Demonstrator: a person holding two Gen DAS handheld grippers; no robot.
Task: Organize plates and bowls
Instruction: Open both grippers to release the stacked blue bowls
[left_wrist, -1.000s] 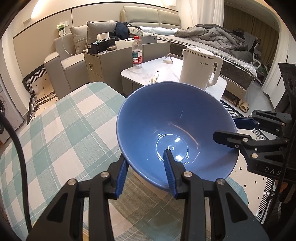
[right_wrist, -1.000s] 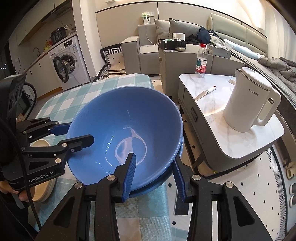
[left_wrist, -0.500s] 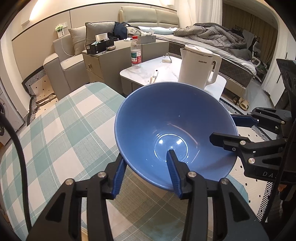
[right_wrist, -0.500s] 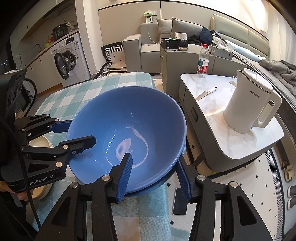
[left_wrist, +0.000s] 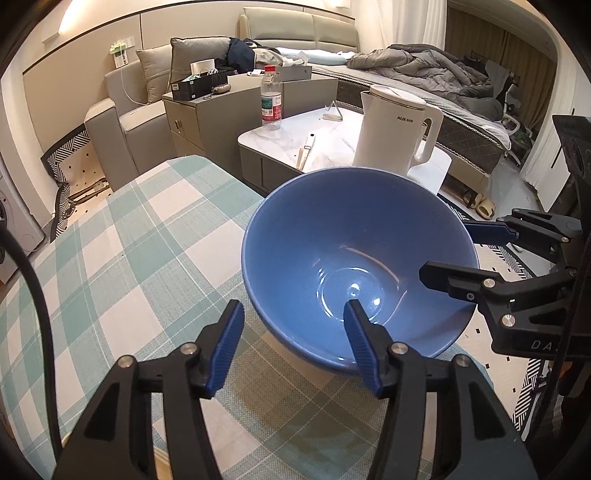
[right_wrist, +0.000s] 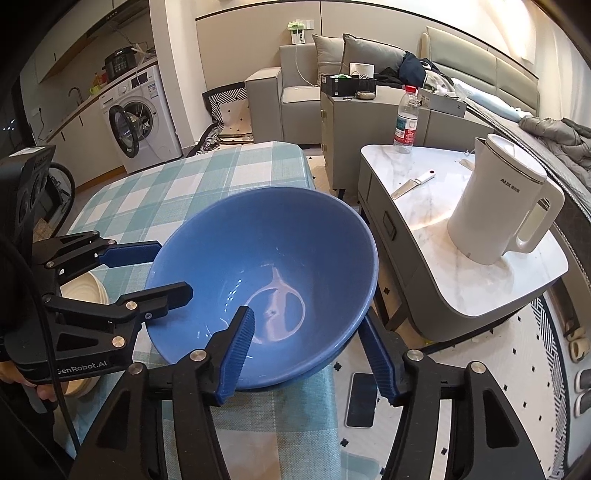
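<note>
A large blue bowl (left_wrist: 354, 251) (right_wrist: 266, 258) sits nested in a second blue bowl (right_wrist: 334, 360) at the corner of the checked tablecloth (left_wrist: 129, 251). My left gripper (left_wrist: 293, 314) (right_wrist: 168, 271) straddles the near rim, one finger inside and one outside; its jaws are opening and the pads stand clear of the wall. My right gripper (right_wrist: 306, 321) (left_wrist: 461, 254) straddles the rim on the opposite side the same way, jaws opening, pads off the bowl. A cream plate (right_wrist: 85, 291) lies on the table behind the left gripper.
Beside the table stands a marble side table (right_wrist: 436, 266) with a white kettle (right_wrist: 495, 206), a knife (right_wrist: 412, 184) and a water bottle (right_wrist: 406, 118). A phone (right_wrist: 362, 398) lies on the floor. The bowls sit close to the table's edge.
Both grippers' jaws have spread apart and let go of the bowl's rim. The bowl has settled lower, onto the bowl beneath it. Neither hand has shifted.
</note>
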